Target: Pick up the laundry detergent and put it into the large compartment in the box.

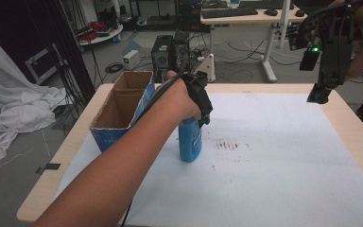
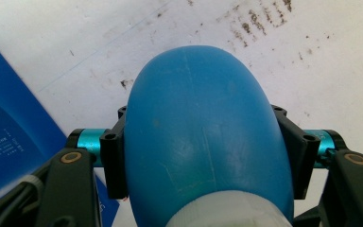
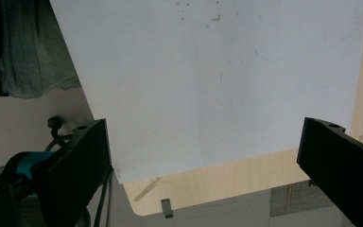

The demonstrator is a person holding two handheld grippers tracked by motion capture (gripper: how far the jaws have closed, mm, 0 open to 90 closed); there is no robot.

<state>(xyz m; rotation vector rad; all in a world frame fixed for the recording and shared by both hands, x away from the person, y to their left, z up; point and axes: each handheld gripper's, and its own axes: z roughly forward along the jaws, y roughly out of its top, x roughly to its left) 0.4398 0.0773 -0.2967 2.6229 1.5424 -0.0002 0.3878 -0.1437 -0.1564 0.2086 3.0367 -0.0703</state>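
Note:
A blue plastic bottle [image 1: 190, 142] stands upright on the white sheet [image 1: 283, 161] near the table's middle. My left gripper [image 1: 195, 121] comes down on it from above and is shut on its upper body. In the left gripper view the black pads press both sides of the bottle [image 2: 203, 118], whose white cap [image 2: 227, 215] shows at the bottom edge. My right gripper [image 1: 319, 97] hangs high over the table's far right corner. Its jaws stand wide open with nothing between them, and the right gripper [image 3: 203, 156] looks down on the white sheet [image 3: 217, 71].
An open cardboard box [image 1: 123, 106] with blue printed sides stands just left of the bottle; its blue wall [image 2: 9, 132] is close to the left jaw. Dark scuff marks [image 1: 227, 144] lie right of the bottle. Desks, cables and computers stand beyond the far edge.

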